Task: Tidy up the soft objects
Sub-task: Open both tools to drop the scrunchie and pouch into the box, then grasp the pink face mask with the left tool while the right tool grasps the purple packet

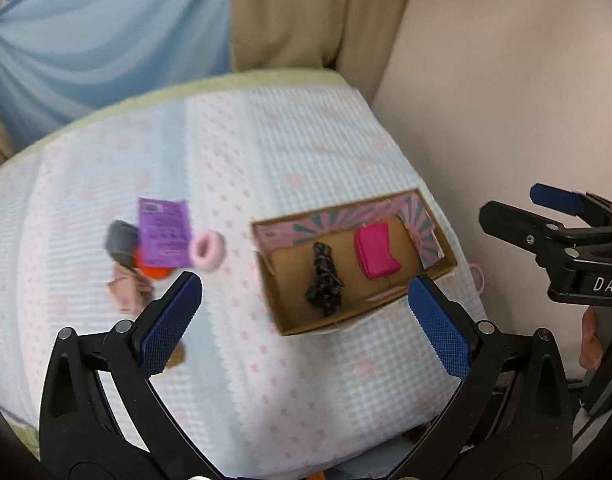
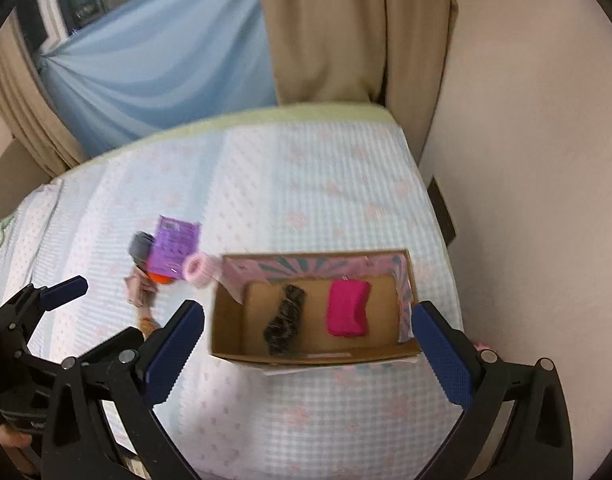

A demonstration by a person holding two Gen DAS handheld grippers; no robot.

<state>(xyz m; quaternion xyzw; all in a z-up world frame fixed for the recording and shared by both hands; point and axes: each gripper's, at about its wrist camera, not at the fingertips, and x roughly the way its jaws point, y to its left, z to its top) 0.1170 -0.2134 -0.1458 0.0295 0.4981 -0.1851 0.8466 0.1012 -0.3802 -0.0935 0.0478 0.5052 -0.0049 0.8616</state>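
Note:
An open cardboard box (image 1: 445, 270) (image 2: 222, 320) lies on the bed and holds a black scrunchie (image 1: 323, 280) (image 2: 284, 318) and a folded magenta cloth (image 1: 375, 250) (image 2: 347, 306). Left of it lie a pink fuzzy ring (image 1: 206, 249) (image 2: 198, 266), a purple card (image 1: 164, 232) (image 2: 174, 248), a grey roll (image 1: 120, 238) (image 2: 141, 245), an orange piece (image 1: 152, 270) (image 2: 162, 278) and a beige cloth (image 1: 126, 294) (image 2: 136, 290). My left gripper (image 1: 304, 320) is open and empty above the bed, near the box. My right gripper (image 2: 307, 352) is open and empty over the box's near edge.
The bed has a pale blue and pink checked cover (image 1: 286, 152) (image 2: 306, 168). A wall (image 1: 505, 100) runs along its right side. Beige and blue curtains (image 2: 325, 28) hang behind. The other gripper shows at each view's edge (image 1: 561, 220) (image 2: 38, 300).

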